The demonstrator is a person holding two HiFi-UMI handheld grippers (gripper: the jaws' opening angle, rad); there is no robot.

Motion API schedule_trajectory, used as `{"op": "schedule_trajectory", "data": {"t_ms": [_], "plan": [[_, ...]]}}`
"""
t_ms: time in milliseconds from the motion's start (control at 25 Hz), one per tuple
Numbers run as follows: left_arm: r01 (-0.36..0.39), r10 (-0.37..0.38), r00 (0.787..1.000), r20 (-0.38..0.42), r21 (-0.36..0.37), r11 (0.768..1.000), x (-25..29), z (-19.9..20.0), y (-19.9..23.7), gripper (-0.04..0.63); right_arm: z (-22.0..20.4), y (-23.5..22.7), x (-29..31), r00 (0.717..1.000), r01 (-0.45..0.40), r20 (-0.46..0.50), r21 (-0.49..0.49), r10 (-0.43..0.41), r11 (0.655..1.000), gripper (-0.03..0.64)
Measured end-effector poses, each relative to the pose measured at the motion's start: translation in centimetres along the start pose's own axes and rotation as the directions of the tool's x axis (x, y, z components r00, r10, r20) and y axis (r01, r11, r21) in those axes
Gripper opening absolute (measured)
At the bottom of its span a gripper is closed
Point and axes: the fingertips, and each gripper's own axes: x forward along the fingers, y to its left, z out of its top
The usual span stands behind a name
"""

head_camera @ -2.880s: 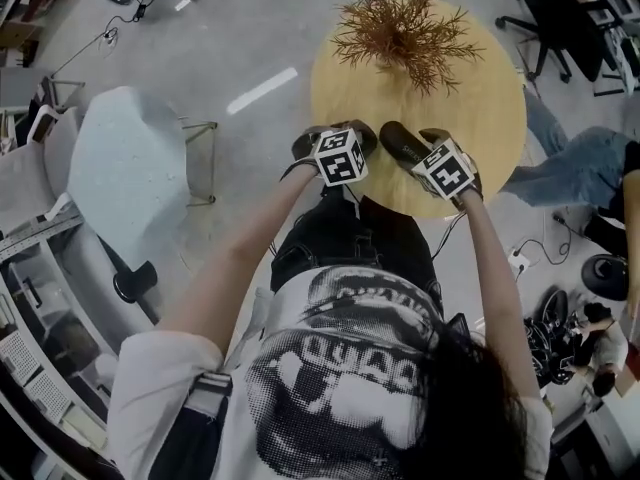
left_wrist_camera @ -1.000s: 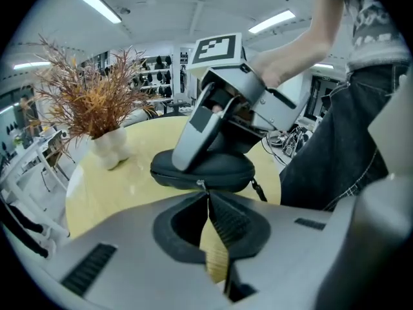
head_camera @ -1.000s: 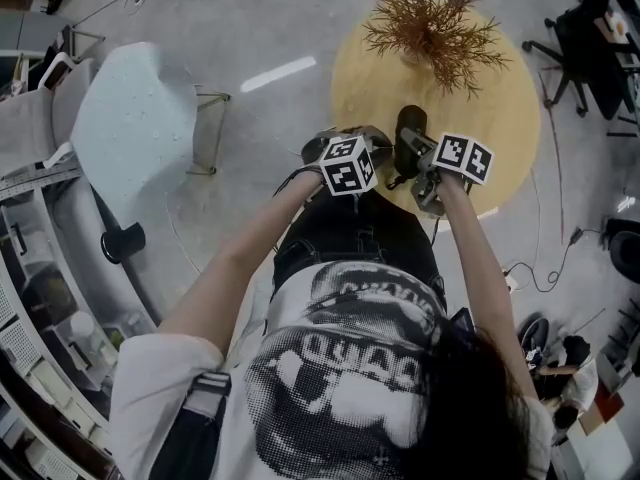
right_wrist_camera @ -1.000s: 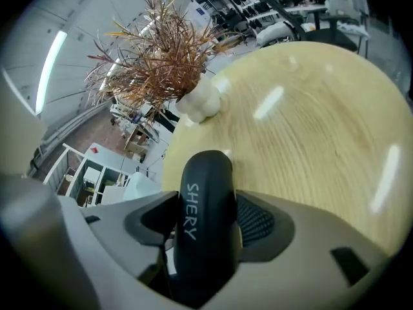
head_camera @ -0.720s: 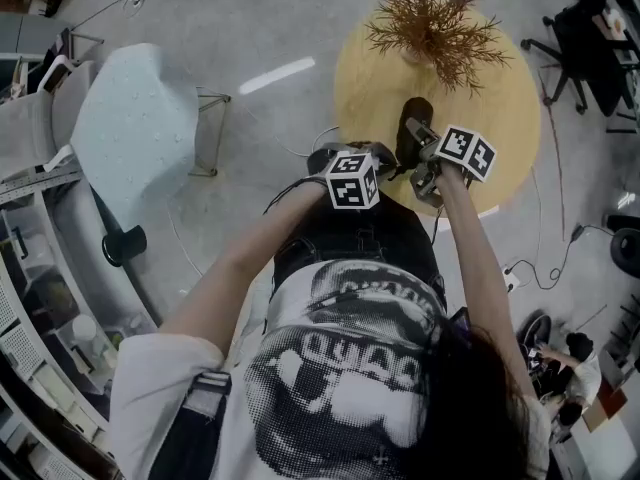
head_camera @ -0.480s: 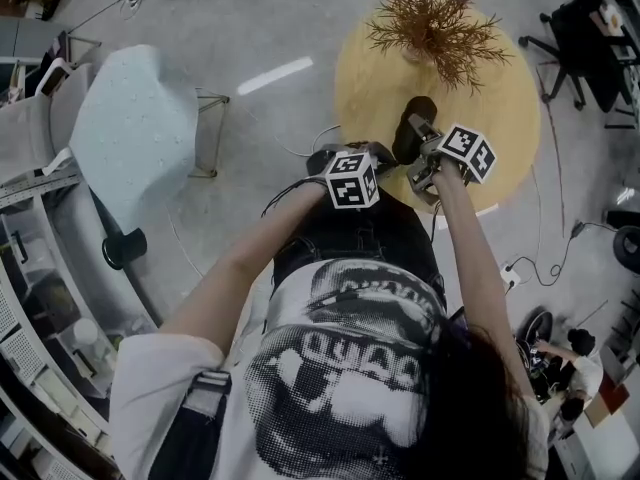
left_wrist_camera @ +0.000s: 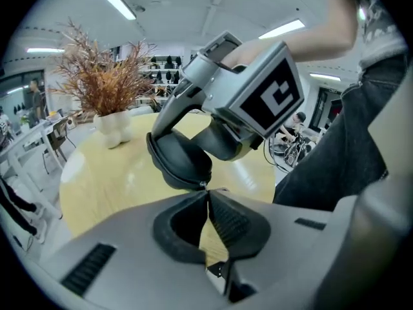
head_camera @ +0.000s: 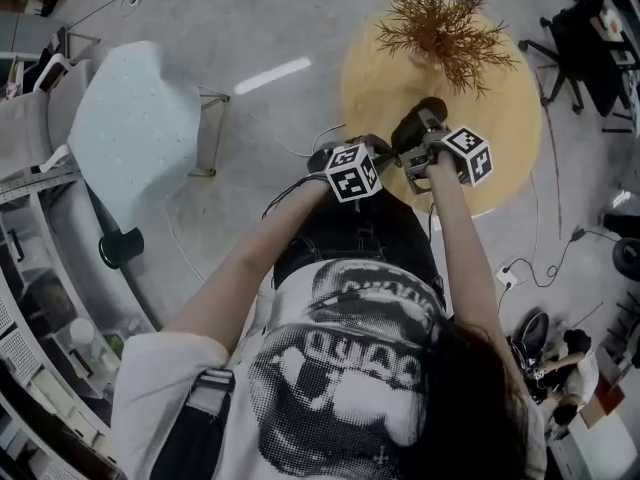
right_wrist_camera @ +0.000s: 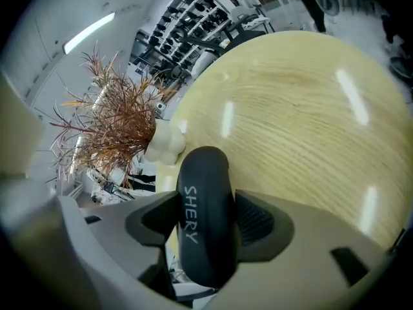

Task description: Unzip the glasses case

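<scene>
Right gripper [right_wrist_camera: 206,206] rolled since earlier, glasses case [left_wrist_camera: 181,163] clamped between its fingers [right_wrist_camera: 258,221], left gripper [left_wrist_camera: 208,196] fingers [left_wrist_camera: 229,221] pinching zipper pull [left_wrist_camera: 202,185]

**Around your claws: table, plant, chairs**

A round wooden table [head_camera: 500,108] is lying beneath and ahead of your right claw [head_camera: 418,146]. Beyond that claw, near the table's far edge, dried brown branches [head_camera: 445,28] are standing in a lumpy white vase [left_wrist_camera: 111,126]. Well off to the outer side of your left claw [head_camera: 372,148], a pale moulded chair [head_camera: 130,128] is sitting on the grey floor [head_camera: 270,28]. On the right claw's outer side, a black office chair [head_camera: 570,58] is standing past the table. Thin cables [head_camera: 545,258] are trailing across the floor there.
</scene>
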Motion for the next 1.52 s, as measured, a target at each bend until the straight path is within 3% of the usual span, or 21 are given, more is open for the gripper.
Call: {"op": "schedule_trajectory", "data": {"t_ms": [360, 640, 880, 1280, 1520], "plan": [[-0.059, 0.059, 0.998, -0.012, -0.049, 0.997, -0.7, -1.3, 2.9, 0.015, -0.2, 0.9, 1.1, 0.999, -0.012, -0.043, -0.093, 0.008, 0.996, 0.287], [-0.083, 0.089, 0.995, 0.035, -0.151, 0.985, -3.1, -0.7, 3.4, 0.015, -0.5, 1.2, 1.0, 0.998, -0.017, -0.057, -0.127, 0.010, 0.992, 0.298], [-0.081, 0.089, 0.995, 0.051, -0.143, 0.986, -5.3, -0.5, 3.7, 0.015, -1.0, 1.9, 0.0, 0.998, -0.057, -0.033, -0.217, 0.051, 0.975, 0.314], [-0.027, 0.042, 0.994, 0.101, -0.152, 0.988, -7.5, -0.5, 3.0, 0.015, -4.3, 2.2, -4.7, 0.982, -0.178, 0.018, -0.264, 0.189, 0.948, 0.275], [0.035, -0.003, 0.988, 0.156, -0.201, 0.979, -7.7, -0.2, 1.0, 0.015, -6.3, 1.1, -8.5, 0.971, -0.222, 0.014, -0.335, 0.241, 0.916, 0.232]]}}
